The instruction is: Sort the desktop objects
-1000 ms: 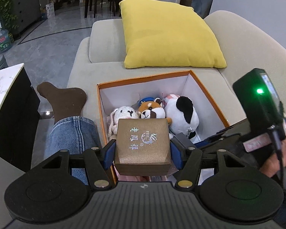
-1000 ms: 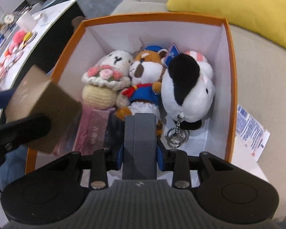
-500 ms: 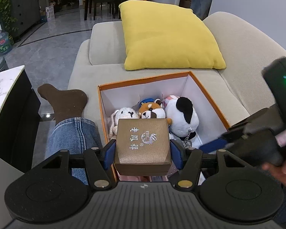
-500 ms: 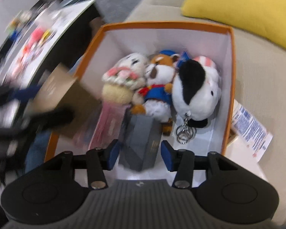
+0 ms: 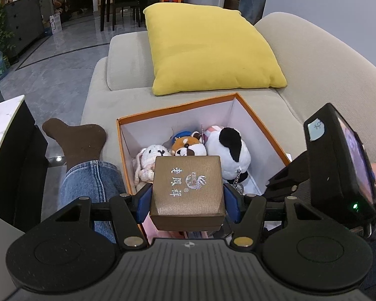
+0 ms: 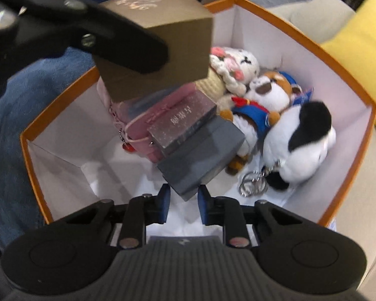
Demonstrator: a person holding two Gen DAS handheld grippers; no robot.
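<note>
Being held over the near left corner of the orange box: a brown gift box with silver lettering, clamped on both sides by the left tongs and not yet lowered in. Hovering at the near edge of the same box: the right tongs, parted narrowly around the corner of a grey case, whether gripping or merely beside it, impossible to tell. Already lying inside: the grey case, a glittery case and a pink pouch side by side, plus three plush toys at the far end, a white bunny, a brown-and-white dog and a black-and-white dog. Resting on a beige sofa beside a yellow cushion. Judging by the fill, sorting well advanced; brown gift box remaining to be set down, and more items apparently waiting on the table.
</note>
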